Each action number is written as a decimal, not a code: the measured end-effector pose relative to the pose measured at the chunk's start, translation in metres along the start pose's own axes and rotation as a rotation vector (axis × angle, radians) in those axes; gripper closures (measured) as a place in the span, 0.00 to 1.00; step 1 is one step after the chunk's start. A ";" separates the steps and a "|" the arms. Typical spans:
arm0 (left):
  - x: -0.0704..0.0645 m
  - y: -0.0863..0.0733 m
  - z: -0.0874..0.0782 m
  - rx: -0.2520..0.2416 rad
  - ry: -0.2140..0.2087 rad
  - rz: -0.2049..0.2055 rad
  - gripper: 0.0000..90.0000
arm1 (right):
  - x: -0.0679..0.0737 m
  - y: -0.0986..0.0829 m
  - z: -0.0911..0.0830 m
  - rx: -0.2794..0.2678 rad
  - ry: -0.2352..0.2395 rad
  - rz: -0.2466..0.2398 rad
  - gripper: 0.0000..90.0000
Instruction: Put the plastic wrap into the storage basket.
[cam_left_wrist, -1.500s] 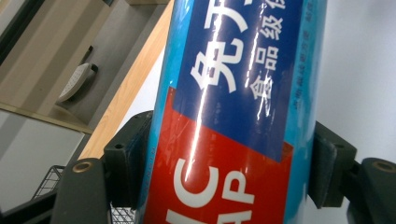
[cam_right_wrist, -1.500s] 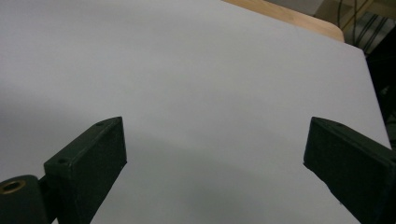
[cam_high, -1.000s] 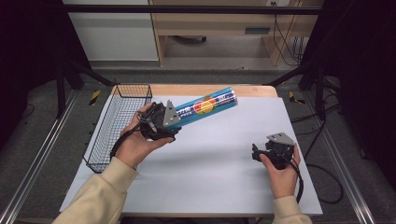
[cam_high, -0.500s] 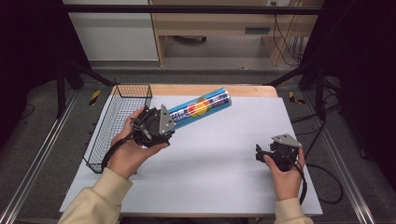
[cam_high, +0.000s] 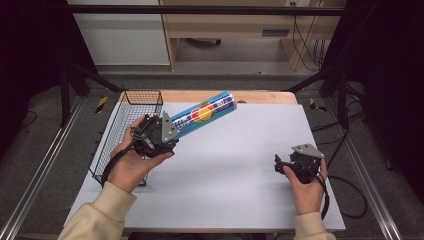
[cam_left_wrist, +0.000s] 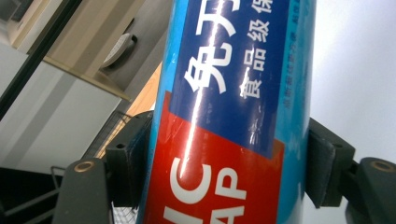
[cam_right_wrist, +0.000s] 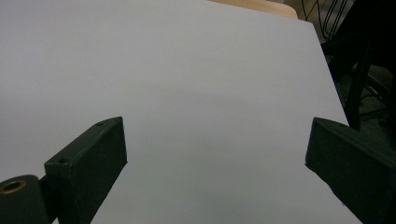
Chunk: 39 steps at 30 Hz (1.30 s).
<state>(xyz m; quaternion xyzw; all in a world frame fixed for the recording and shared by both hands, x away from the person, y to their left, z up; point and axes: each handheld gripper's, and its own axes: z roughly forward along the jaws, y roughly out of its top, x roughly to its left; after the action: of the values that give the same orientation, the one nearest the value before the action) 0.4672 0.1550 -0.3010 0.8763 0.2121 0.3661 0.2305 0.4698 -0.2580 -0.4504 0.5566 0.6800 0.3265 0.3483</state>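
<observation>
Left gripper (cam_high: 167, 134): fingers pinching long blue cylindrical tube with red-and-blue label (cam_high: 205, 113) near one end, lifting it beside black wire basket (cam_high: 131, 102). Risking sag, slipping: glossy wrap, long overhang. Right gripper (cam_high: 286, 165): fingers spread, hovering over white worktop (cam_high: 240, 175).

The blue tube (cam_high: 204, 114) is a long cylinder with a glossy wrapper: light blue body, a dark blue panel with white Chinese characters, and a red block with white Latin letters near its lower end. It is lifted off the surface (cam_high: 235, 165), tilted with its far end higher and pointing away to the right. Its near end sits just beside the wire basket (cam_high: 131, 107), clamped between the fingers (cam_left_wrist: 123, 161) of the left gripper (cam_high: 159, 134).
</observation>
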 end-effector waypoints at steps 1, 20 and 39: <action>0.000 -0.001 -0.001 0.002 0.003 -0.003 0.32 | 0.000 0.000 0.000 0.001 0.004 0.000 0.06; 0.004 -0.034 -0.021 0.089 0.059 -0.097 0.33 | 0.001 -0.002 -0.002 0.006 0.017 -0.005 0.06; 0.015 -0.071 -0.025 0.174 0.088 -0.215 0.33 | 0.002 -0.003 0.000 0.016 0.027 -0.008 0.06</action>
<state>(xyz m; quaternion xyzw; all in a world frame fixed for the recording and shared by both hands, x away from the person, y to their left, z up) 0.4443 0.2264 -0.3174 0.8482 0.3457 0.3577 0.1820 0.4676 -0.2570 -0.4533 0.5521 0.6895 0.3271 0.3359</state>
